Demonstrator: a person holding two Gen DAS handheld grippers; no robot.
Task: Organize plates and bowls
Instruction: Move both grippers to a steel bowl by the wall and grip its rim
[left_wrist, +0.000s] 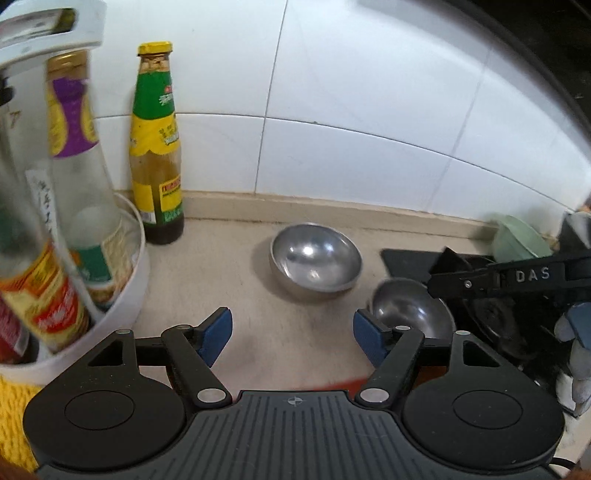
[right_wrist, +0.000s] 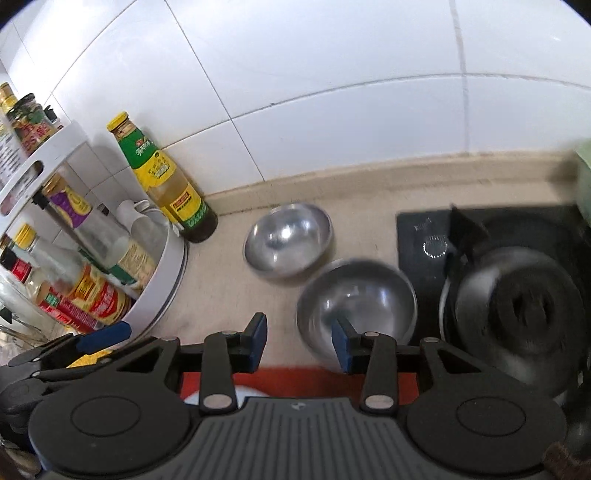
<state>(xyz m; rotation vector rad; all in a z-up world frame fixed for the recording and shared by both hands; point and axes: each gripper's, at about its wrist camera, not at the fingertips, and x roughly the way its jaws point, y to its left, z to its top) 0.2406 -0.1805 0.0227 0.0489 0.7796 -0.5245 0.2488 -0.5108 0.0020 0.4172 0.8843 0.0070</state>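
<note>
Bowls: two shiny metal ones sit apart on the counter, not stacked yet.

My right gripper (right_wrist: 299, 341) is wide open and holds nothing; one blue pad sits in front of the near bowl (right_wrist: 356, 299), low in the middle of the right wrist view. My left gripper (left_wrist: 291, 334) is open too, with bare counter (left_wrist: 295, 332) between its pads. The far bowl (right_wrist: 288, 240) lies just beside, up by the wall. A sauce bottle (right_wrist: 162, 177) stands at upper left. I think all the stacking is still left.
</note>
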